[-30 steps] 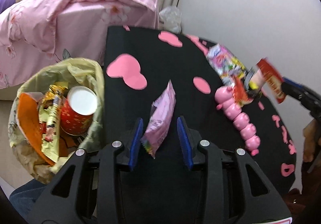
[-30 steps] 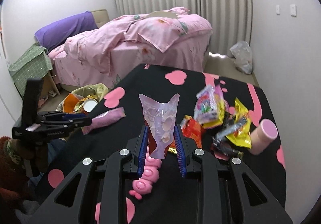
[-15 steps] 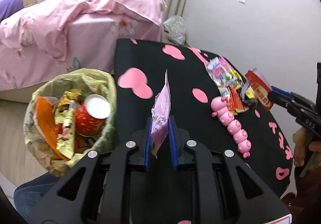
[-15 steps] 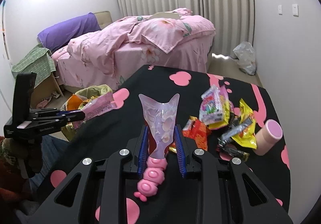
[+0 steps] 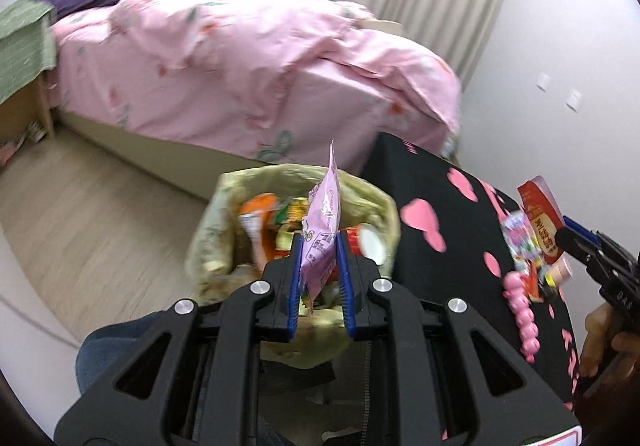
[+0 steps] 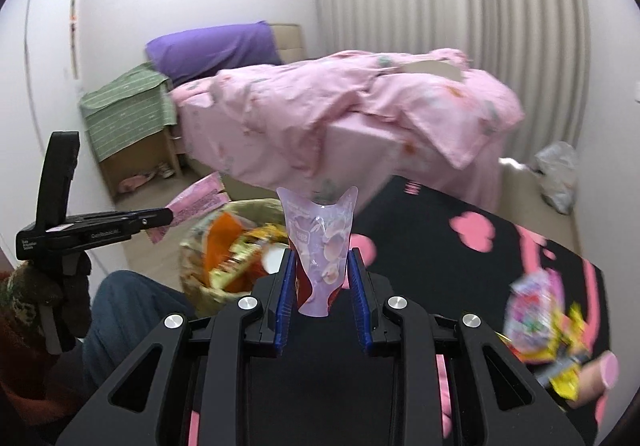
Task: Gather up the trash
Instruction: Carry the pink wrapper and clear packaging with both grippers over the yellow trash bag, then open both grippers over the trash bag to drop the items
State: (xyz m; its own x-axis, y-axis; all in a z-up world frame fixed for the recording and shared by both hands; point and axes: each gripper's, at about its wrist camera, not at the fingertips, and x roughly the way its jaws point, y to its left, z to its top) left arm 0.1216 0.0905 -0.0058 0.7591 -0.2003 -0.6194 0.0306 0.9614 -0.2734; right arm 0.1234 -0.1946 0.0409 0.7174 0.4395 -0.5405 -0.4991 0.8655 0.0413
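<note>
Both tongs tilt downward: the left tongs (image 5: 319,278), clamped on a pink wrapper (image 5: 323,242), now hang over the full trash bag (image 5: 208,230) beside the table (image 5: 420,174); the right tongs (image 6: 321,296), gripping a lilac pouch (image 6: 322,246), have swung toward it.
</note>
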